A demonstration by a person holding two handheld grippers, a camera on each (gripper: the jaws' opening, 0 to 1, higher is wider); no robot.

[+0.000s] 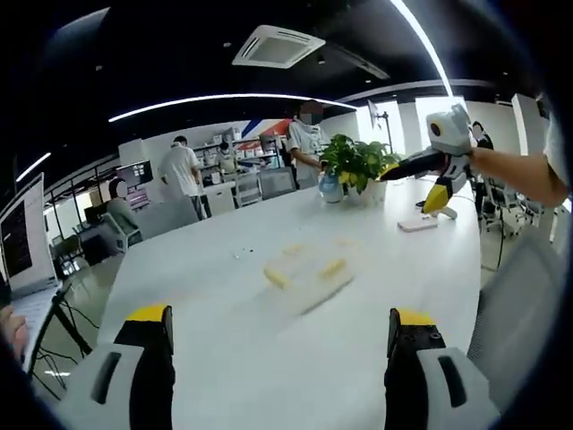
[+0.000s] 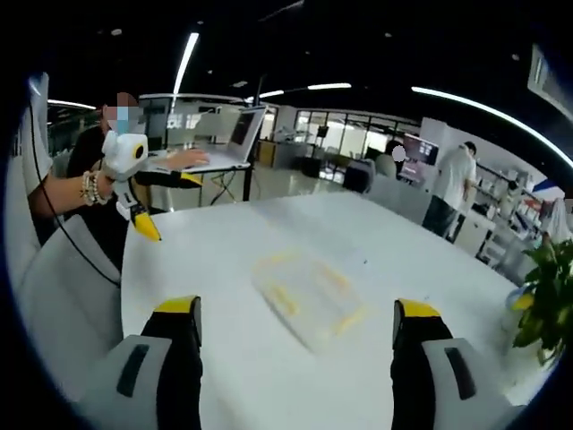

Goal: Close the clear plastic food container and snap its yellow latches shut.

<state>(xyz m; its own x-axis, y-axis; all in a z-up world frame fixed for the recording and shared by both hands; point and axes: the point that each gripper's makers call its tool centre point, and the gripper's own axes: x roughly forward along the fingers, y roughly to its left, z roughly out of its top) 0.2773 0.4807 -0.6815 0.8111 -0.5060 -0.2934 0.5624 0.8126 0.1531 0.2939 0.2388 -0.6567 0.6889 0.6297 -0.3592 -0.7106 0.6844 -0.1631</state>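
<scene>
The clear plastic container (image 1: 304,276) lies flat on the white table (image 1: 224,296), motion-blurred, with yellow latches along its sides. Whether its lid is pressed down I cannot tell. My left gripper (image 1: 279,315) hangs above the table short of the container, jaws wide apart and holding nothing. In the right gripper view the same container (image 2: 309,297) sits just beyond my right gripper (image 2: 296,307), which is open too. Each gripper shows from the other side: the right gripper (image 1: 414,185) is held up at the far right, the left gripper (image 2: 167,202) at the far left.
A potted plant (image 1: 358,161) and a small flat pinkish object (image 1: 418,225) stand at the table's far end. An open laptop (image 2: 228,143) sits at the other end. Office chairs (image 1: 269,184) and several people are beyond the table.
</scene>
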